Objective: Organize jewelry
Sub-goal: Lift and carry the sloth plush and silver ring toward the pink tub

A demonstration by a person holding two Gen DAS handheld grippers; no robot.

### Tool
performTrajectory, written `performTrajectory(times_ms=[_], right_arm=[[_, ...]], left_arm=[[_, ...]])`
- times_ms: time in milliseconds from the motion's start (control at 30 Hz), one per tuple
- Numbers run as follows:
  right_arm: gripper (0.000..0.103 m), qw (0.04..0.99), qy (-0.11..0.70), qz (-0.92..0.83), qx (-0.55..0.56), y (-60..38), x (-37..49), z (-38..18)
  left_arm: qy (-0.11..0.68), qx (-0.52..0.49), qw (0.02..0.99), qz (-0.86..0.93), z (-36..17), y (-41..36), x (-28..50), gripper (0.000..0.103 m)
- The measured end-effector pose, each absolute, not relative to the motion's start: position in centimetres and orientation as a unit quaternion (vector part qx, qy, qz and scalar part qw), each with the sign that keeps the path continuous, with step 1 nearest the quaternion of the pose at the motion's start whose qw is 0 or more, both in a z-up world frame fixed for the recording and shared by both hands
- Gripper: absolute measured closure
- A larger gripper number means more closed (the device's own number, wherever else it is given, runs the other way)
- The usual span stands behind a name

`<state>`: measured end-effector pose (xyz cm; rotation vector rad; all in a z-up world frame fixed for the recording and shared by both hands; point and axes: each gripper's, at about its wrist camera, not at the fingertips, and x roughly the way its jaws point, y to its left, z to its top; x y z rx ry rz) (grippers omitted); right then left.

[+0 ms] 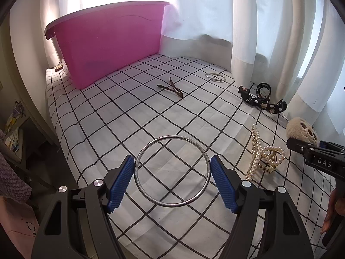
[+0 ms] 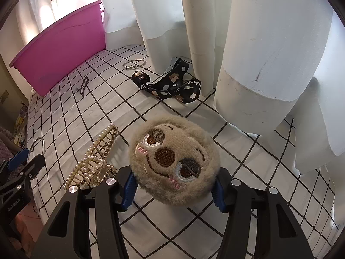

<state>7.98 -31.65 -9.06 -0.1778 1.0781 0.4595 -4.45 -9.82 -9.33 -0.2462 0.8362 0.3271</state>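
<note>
L gripper (image 1: 172, 182) is clamped across a silver bangle (image 1: 172, 171), pads on opp. sides of the ring, bangle looks clear of the checked cloth (image 1: 129, 116); R gripper (image 2: 173, 191) is closed on a plush sloth-face clip (image 2: 175, 161), fur squashed btwn the pads, also looks raised; main risk, as I judge it: bangle is thin, hard & round, gripped at two small spots only, so any tilt or jolt en route to the pink bin (image 1: 107, 47) could let it pivot or slip out & roll off the cloth edge; plush is soft, may sag loose if grip eases; bangle has no long axis, its plane tilts away from the cam, open face up-ish; sloth face points up at the R cam, its wider span running roughly pad to pad.
</note>
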Motion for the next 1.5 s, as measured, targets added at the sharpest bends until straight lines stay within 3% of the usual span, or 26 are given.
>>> performTrajectory(times_ms=[667,1500], right_arm=[[0.048,0.827,0.493,0.253,-0.092,-32.2,7.7,1.2],[0.048,0.839,0.473,0.264,-0.053,-30.4,7.4,4.2]], left_arm=[[0.378,-0.137,0.898,0.177,0.7,-6.9,-4.4,0.033],[0.367,-0.146,0.897,0.199,5.1,-1.3,-7.1,0.033]])
